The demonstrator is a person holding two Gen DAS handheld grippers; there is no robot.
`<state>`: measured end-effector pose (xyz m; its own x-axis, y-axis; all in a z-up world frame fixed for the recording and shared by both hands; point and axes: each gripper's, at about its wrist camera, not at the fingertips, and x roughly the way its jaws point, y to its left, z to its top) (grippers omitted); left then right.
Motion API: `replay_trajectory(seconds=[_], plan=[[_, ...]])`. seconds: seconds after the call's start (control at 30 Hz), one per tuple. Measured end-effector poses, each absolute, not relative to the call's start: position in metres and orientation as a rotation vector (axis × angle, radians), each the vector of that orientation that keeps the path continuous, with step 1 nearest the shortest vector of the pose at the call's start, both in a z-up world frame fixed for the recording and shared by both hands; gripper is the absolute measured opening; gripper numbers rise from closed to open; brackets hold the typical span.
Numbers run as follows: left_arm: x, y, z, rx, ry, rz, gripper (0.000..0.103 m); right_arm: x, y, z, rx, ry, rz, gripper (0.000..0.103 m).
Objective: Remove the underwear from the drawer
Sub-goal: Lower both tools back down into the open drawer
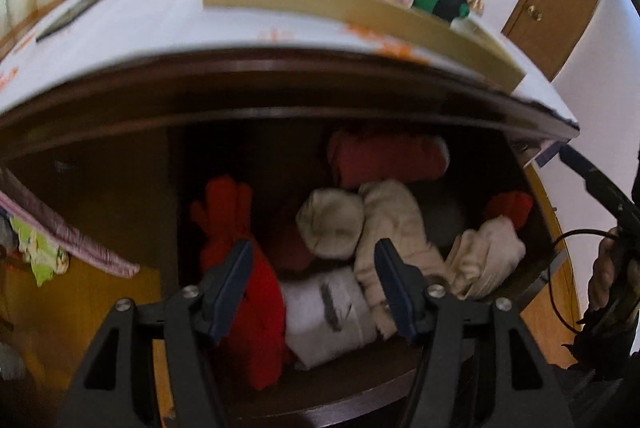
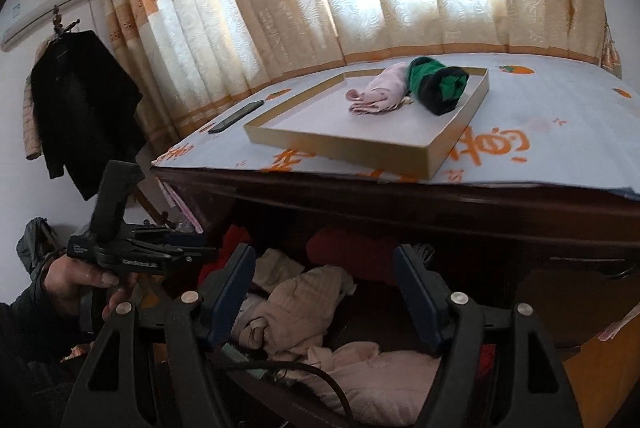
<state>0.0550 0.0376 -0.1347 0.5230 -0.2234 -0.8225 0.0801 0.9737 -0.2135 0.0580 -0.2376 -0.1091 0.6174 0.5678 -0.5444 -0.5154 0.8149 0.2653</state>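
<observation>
The open drawer (image 1: pixel 360 384) under the desk top is packed with rolled and folded underwear (image 1: pixel 332 228): cream rolls in the middle, a red piece (image 1: pixel 240 268) at the left, a white bundle with grey marks (image 1: pixel 328 316) nearest the front. The left gripper (image 1: pixel 314 260) points down into the drawer with its jaws apart and nothing between the pads; the white bundle and the red piece lie just below its tips. The right gripper (image 2: pixel 324 268) hangs over the same drawer, jaws likewise apart and empty, with a cream piece (image 2: pixel 292 304) in line between its fingers but lower. On the desk top a shallow tray (image 2: pixel 360 147) holds a pink piece (image 2: pixel 376 91) and a green and black roll (image 2: pixel 436 83). The drawer's back is in deep shadow and both views are blurred, so single garments there are hard to tell apart.
</observation>
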Motion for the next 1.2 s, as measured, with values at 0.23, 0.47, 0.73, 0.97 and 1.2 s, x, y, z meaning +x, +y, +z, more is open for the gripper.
replay_trajectory(seconds=[0.23, 0.47, 0.73, 0.97, 1.2], plan=[[0.054, 0.038, -0.155, -0.131, 1.082, -0.125, 0.063, 0.052, -0.242, -0.115, 0.121, 0.646, 0.639, 0.074], [0.052, 0.034, -0.160, -0.075, 1.112, -0.038, 0.078, 0.053, -0.249, -0.120, 0.169, 0.643, 0.644, 0.075], [0.064, 0.016, -0.176, 0.019, 1.174, 0.006, 0.092, 0.050, -0.250, -0.126, 0.189, 0.636, 0.661, 0.075], [0.080, 0.015, -0.181, 0.024, 1.215, -0.011, 0.098, 0.047, -0.257, -0.133, 0.203, 0.628, 0.653, 0.075], [0.085, 0.017, -0.180, 0.030, 1.211, -0.034, 0.098, 0.045, -0.261, -0.141, 0.212, 0.640, 0.643, 0.076]])
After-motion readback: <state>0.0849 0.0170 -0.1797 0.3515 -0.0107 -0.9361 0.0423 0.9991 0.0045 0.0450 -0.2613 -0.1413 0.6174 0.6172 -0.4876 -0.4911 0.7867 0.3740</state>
